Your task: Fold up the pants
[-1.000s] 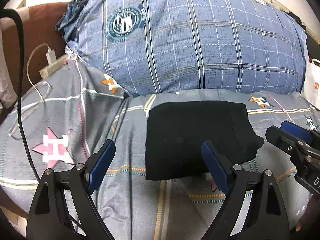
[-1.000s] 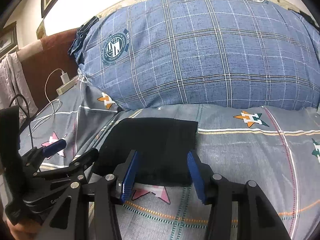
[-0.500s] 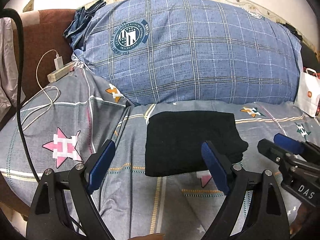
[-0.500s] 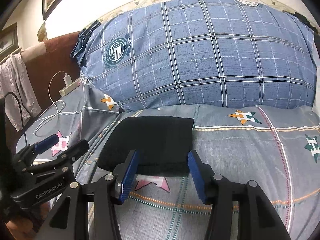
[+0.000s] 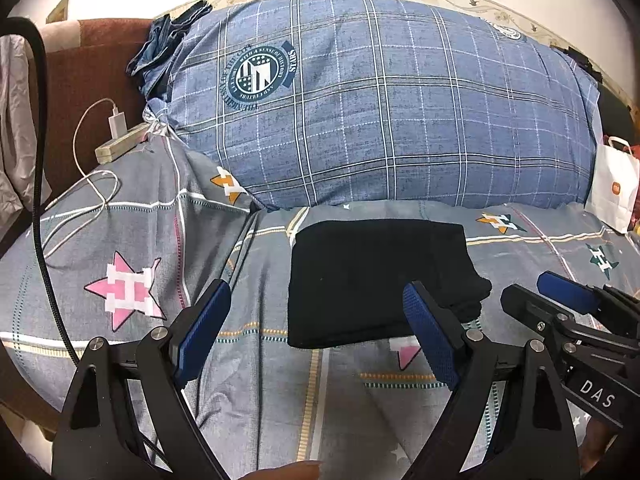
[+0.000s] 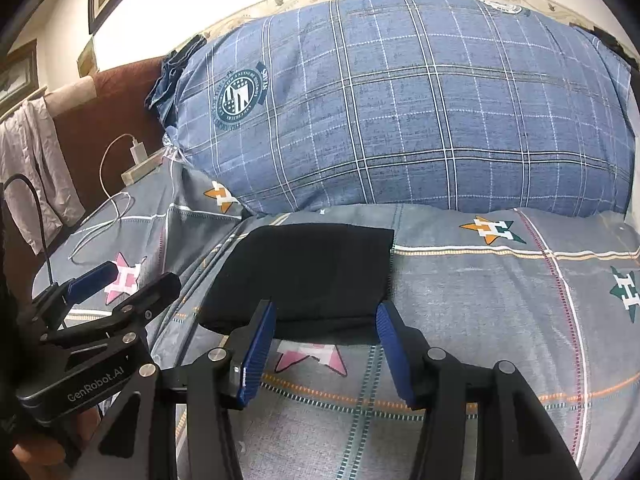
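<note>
Black pants (image 5: 376, 280), folded into a compact rectangle, lie flat on the grey star-patterned bedsheet (image 5: 132, 240) in front of the pillow. My left gripper (image 5: 316, 292) hovers short of their near edge, wide open with nothing between its blue pads. My right gripper (image 5: 536, 294) sits off to the right of the pants. In the right wrist view the pants (image 6: 312, 272) lie just beyond my right gripper (image 6: 326, 312), which stands half open and touches nothing. My left gripper (image 6: 132, 280) shows at the left, open and held by a hand.
A large blue plaid pillow (image 5: 380, 100) fills the back. At far left a power strip (image 5: 120, 142) with a white charger and looped cable lies by the brown headboard (image 5: 88, 68). A white paper bag (image 5: 614, 184) stands at the right. A black cable (image 5: 40, 180) hangs down the left.
The left gripper has drawn back and slightly up, so the pants look smaller and more of the pillow and wall shows. Neither gripper's jaws have visibly changed; the pants lie still.
</note>
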Motion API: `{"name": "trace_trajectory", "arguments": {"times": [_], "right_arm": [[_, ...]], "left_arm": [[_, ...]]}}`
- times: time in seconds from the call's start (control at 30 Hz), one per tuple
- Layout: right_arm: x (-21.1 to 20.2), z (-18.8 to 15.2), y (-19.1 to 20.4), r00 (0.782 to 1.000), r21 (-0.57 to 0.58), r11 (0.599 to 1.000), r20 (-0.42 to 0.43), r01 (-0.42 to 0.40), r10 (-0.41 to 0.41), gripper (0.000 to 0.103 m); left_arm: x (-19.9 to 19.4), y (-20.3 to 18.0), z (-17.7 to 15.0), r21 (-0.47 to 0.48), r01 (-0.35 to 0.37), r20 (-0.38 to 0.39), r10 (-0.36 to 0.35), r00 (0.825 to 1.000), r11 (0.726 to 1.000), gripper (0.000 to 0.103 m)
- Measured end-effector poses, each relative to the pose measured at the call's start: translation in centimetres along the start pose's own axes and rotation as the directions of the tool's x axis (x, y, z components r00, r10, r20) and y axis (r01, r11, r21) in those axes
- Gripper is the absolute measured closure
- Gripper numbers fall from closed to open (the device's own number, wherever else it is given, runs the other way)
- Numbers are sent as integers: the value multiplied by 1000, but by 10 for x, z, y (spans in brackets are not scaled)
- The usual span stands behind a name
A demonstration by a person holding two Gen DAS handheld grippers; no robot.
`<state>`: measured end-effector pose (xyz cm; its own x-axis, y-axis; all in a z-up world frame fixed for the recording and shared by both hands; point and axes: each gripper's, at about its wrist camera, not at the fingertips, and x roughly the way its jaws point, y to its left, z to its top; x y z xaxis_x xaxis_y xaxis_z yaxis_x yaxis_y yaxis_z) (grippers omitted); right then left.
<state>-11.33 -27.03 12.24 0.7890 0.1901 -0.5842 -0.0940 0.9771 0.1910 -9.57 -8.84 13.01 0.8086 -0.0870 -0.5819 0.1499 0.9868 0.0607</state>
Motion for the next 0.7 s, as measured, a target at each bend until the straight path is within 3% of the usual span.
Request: {"name": "trace_trajectory", "arguments": {"times": [0.7], "right_arm": [[16, -1, 5, 1000, 9, 1000, -26, 18, -17, 52]], "left_arm": [[20, 2, -4, -7, 17, -44, -17, 999, 1000, 15]]}}
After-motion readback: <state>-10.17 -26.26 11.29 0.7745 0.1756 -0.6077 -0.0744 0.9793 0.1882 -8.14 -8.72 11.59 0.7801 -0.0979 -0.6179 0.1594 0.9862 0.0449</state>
